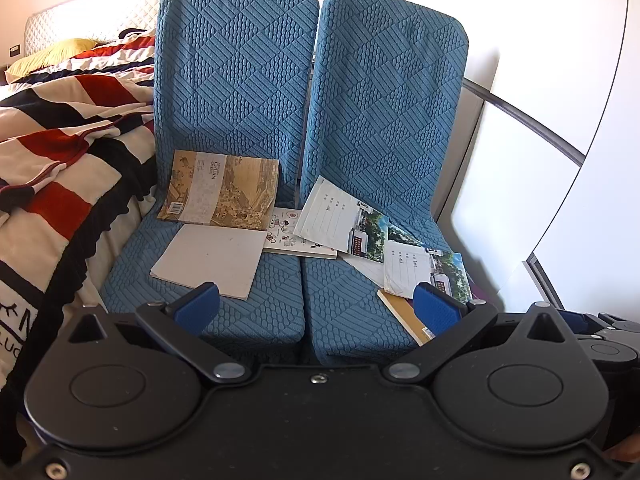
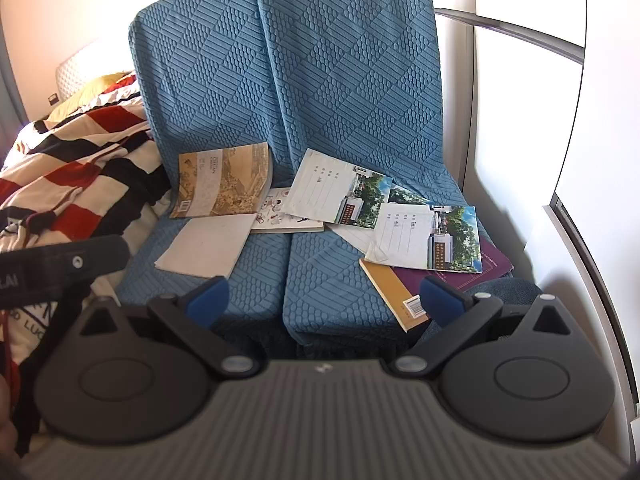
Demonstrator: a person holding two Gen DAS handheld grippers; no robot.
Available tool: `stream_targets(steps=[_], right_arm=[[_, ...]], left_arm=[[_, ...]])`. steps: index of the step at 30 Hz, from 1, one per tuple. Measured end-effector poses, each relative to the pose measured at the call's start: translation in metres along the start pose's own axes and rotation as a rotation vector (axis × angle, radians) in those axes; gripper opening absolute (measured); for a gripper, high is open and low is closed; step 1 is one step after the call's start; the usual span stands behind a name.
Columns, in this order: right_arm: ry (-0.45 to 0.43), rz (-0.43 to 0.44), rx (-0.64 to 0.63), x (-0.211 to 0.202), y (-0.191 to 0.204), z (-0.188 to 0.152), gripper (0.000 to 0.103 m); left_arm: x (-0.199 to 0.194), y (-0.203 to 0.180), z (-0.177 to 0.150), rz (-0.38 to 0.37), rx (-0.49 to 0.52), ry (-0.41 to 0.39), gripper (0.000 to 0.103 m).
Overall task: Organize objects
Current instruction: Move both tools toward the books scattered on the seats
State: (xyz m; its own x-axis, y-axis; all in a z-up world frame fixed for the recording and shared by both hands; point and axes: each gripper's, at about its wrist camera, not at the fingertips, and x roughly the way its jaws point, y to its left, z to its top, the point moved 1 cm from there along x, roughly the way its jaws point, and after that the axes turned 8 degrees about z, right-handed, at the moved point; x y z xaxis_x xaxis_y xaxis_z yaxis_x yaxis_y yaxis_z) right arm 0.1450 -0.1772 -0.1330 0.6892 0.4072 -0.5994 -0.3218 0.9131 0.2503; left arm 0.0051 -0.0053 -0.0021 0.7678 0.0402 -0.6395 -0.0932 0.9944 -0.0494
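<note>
Item: books and booklets scattered over two blue seats (image 1: pixel 224 304), bed (image 1: pixel 60 152) at left, white wall (image 1: pixel 520 184) at right.

Left gripper (image 1: pixel 316 308): jaws spread wide, nothing held, short of the seat front. Right gripper (image 2: pixel 326 300): likewise spread and unladen.

Left seat: tan book (image 1: pixel 220 188) tilted against the backrest; grey book (image 1: pixel 212 258) flat, just touching its lower edge. Across the seam: white booklet (image 1: pixel 292 240). Right seat: two photo booklets (image 2: pixel 340 192) overlapping, a loose sheet beneath, then a purple book (image 2: pixel 492 260) and a yellow book (image 2: pixel 396 288), its corner overhanging the front edge.

Step in hand, as we judge it: choosing a first pick. We favour the yellow book, since the overhang gives a jaw room underneath; grip near the spine, lift level, so the booklets atop do not slide.

Edges: the seam between cushions may swallow thin sheets, though its depth is hard to read. Open room: front of the left seat cushion, suited to a stack.
</note>
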Motion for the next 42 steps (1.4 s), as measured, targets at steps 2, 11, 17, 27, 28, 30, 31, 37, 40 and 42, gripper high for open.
stream_targets(steps=[2, 11, 17, 27, 28, 30, 31, 37, 40, 42], right_arm=[[0.000, 0.000, 0.000, 0.000, 0.000, 0.000, 0.103], [0.007, 0.004, 0.002, 0.003, 0.002, -0.003, 0.103], [0.011, 0.016, 0.005, 0.005, 0.001, -0.004, 0.103], [0.003, 0.036, -0.013, 0.007, 0.007, -0.001, 0.103], [0.006, 0.037, -0.015, 0.008, 0.008, 0.000, 0.103], [0.006, 0.041, -0.019, 0.011, 0.011, 0.002, 0.103], [0.005, 0.044, -0.021, 0.012, 0.012, 0.002, 0.103], [0.009, 0.068, -0.032, 0.023, 0.019, 0.007, 0.103], [0.010, 0.074, -0.038, 0.032, 0.022, 0.011, 0.103], [0.011, 0.080, -0.042, 0.038, 0.023, 0.015, 0.103]], left_arm=[[0.000, 0.000, 0.000, 0.000, 0.001, 0.000, 0.103], [0.000, 0.001, -0.002, 0.000, 0.001, 0.002, 0.103], [0.001, 0.002, -0.002, 0.001, -0.003, 0.001, 0.103], [0.004, 0.014, -0.001, 0.010, -0.030, -0.004, 0.103], [0.004, 0.016, -0.001, 0.012, -0.034, -0.004, 0.103], [0.006, 0.020, 0.000, 0.019, -0.041, -0.004, 0.103], [0.006, 0.023, 0.000, 0.021, -0.043, -0.005, 0.103], [0.015, 0.038, 0.008, 0.056, -0.056, -0.020, 0.103], [0.021, 0.047, 0.014, 0.074, -0.065, -0.027, 0.103], [0.027, 0.054, 0.018, 0.089, -0.067, -0.029, 0.103]])
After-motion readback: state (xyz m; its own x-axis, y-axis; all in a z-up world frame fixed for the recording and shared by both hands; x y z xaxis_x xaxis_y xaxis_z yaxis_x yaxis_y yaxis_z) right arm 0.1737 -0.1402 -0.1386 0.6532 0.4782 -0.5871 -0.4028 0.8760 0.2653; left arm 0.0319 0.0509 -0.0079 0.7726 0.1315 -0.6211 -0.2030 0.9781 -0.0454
